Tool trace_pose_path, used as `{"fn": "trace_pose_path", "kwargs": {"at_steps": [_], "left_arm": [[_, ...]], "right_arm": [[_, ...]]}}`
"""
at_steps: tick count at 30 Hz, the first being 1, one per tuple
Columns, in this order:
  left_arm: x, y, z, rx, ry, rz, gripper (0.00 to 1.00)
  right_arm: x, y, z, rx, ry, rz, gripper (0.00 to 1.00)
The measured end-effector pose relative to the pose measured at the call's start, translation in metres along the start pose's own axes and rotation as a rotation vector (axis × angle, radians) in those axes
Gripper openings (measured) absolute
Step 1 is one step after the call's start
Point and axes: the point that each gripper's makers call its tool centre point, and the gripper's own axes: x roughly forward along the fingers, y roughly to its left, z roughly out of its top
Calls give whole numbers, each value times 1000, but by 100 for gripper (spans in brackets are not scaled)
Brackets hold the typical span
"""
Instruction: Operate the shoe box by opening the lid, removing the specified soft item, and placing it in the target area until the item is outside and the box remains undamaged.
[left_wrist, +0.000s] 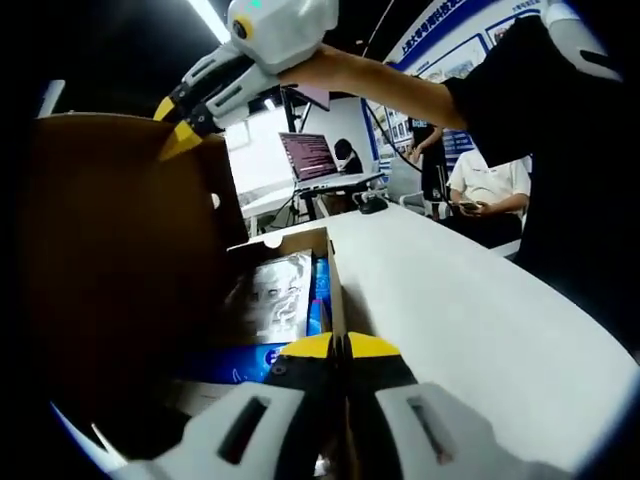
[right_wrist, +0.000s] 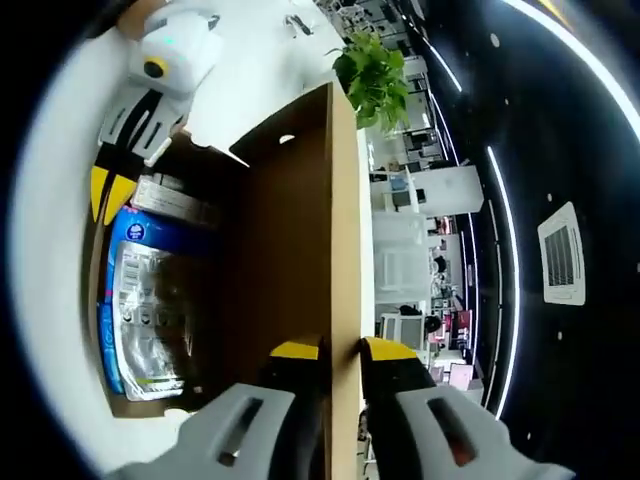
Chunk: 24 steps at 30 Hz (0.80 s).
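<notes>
A brown cardboard shoe box (left_wrist: 333, 270) stands open on a white table (left_wrist: 470, 320). Its lid (left_wrist: 120, 260) is raised upright at the left. My left gripper (left_wrist: 340, 346) is shut on the top edge of the box's side wall. My right gripper (left_wrist: 178, 130) pinches the lid's upper edge. Inside lies a soft, clear plastic-wrapped pack (left_wrist: 270, 295) on blue packaging (left_wrist: 240, 362). In the right gripper view, my right gripper (right_wrist: 342, 350) clamps the lid (right_wrist: 290, 220) edge-on, the left gripper (right_wrist: 110, 193) holds the box wall, and the pack (right_wrist: 155, 310) lies inside.
A person's arm (left_wrist: 400, 85) reaches across the top to the right gripper. Behind the box stand a laptop (left_wrist: 315, 160) and a seated person (left_wrist: 490, 190). A potted plant (right_wrist: 375, 75) stands beyond the lid. Bare white table (right_wrist: 60, 300) lies beside the box.
</notes>
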Motion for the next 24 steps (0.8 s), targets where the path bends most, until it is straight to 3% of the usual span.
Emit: {"fn": "trace_pose_path", "kwargs": {"at_steps": [9,24], "left_arm": [[-2,-3,3,6,-6,-3,3],[-2,-1,2,7,-10,-4,3]], "right_arm": [[11,-9,-2,-8,8,5,8],[38,-19,-10,50,8,173,8]]}}
